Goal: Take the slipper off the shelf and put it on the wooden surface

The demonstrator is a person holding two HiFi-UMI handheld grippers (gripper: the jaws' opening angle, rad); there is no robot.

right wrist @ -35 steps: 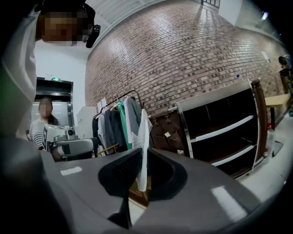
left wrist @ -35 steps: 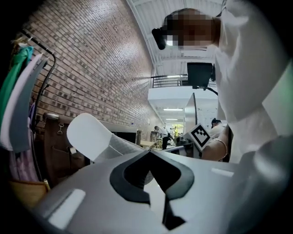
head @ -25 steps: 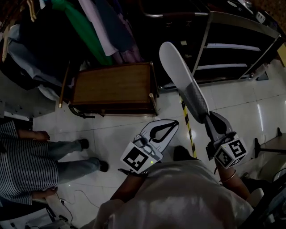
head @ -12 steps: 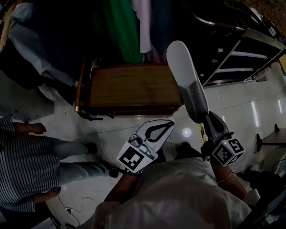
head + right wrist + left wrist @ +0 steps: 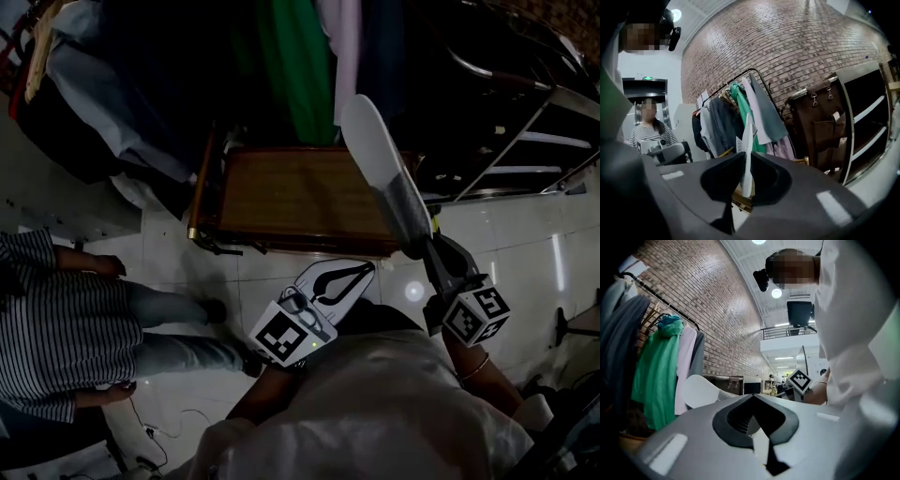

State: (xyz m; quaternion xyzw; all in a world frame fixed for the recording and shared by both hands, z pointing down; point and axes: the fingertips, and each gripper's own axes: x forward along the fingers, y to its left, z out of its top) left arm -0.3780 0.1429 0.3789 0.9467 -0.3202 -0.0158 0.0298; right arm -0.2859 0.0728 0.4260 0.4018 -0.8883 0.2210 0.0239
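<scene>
Pinching the slipper (image 5: pixel 380 164) by one end, the right gripper (image 5: pixel 422 246) holds it aloft above the wooden surface's (image 5: pixel 291 192) right edge. Carry it toward the middle, lower it flat, then release. The left gripper (image 5: pixel 352 274) hangs empty, its jaws pressed together.

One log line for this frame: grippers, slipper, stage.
right hand-held gripper: shut on slipper | left hand-held gripper: shut, empty | slipper: aloft over right end of wooden surface | stage: not yet set down
</scene>
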